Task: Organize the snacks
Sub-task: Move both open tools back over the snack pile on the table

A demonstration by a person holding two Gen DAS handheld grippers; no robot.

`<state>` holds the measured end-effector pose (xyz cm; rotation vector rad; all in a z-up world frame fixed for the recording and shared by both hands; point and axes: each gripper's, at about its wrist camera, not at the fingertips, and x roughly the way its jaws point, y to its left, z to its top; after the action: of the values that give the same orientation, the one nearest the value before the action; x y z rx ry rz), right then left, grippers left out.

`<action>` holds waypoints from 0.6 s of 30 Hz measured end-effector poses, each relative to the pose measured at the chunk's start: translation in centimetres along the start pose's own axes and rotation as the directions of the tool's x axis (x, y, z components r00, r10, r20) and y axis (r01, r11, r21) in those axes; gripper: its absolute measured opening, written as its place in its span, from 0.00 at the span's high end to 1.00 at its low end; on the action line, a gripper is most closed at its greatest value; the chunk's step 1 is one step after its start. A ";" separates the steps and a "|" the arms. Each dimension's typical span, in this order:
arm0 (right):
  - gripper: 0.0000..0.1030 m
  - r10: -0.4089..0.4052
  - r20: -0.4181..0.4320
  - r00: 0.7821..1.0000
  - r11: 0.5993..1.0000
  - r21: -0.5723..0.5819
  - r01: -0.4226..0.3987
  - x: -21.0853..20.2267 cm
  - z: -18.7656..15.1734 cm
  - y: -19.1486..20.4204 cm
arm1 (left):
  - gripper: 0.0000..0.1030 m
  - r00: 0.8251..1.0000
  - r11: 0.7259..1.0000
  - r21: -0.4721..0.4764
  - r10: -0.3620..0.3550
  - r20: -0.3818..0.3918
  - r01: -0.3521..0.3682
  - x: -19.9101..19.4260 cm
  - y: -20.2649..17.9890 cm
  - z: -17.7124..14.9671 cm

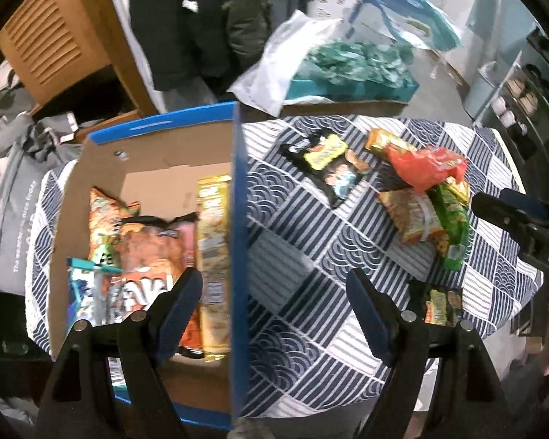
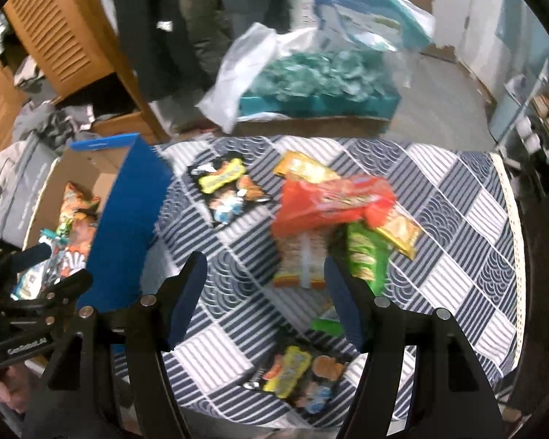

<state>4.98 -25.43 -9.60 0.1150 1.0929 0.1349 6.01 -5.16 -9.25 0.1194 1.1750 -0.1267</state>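
Both grippers, left (image 1: pixel 274 314) and right (image 2: pixel 265 296), jaws wide apart, hold nothing.

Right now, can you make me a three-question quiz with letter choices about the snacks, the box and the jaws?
1. Where is the tall gold packet?
A. in the cardboard box
B. on the floor
C. in the right gripper

2. What colour is the crumpled bag topping the snack pile?
A. purple
B. red-orange
C. white

3. How do the left gripper jaws stand?
A. shut on a bag
B. open, holding nothing
C. out of view

Answers: 1 A, it stands against the box's blue wall. 2 B, it shows red-orange in both views. 3 B, only tablecloth and box edge show between them.
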 end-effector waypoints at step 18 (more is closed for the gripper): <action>0.35 -0.007 -0.073 0.997 0.983 0.183 0.021 5.2 -1.0 -8.8 | 0.20 0.994 0.998 0.036 -0.042 -0.104 0.046 5.0 -5.6 1.1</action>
<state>6.94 -33.25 -16.04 0.2695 1.1770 0.0252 8.05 -11.08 -13.60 0.1354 1.2791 -0.1844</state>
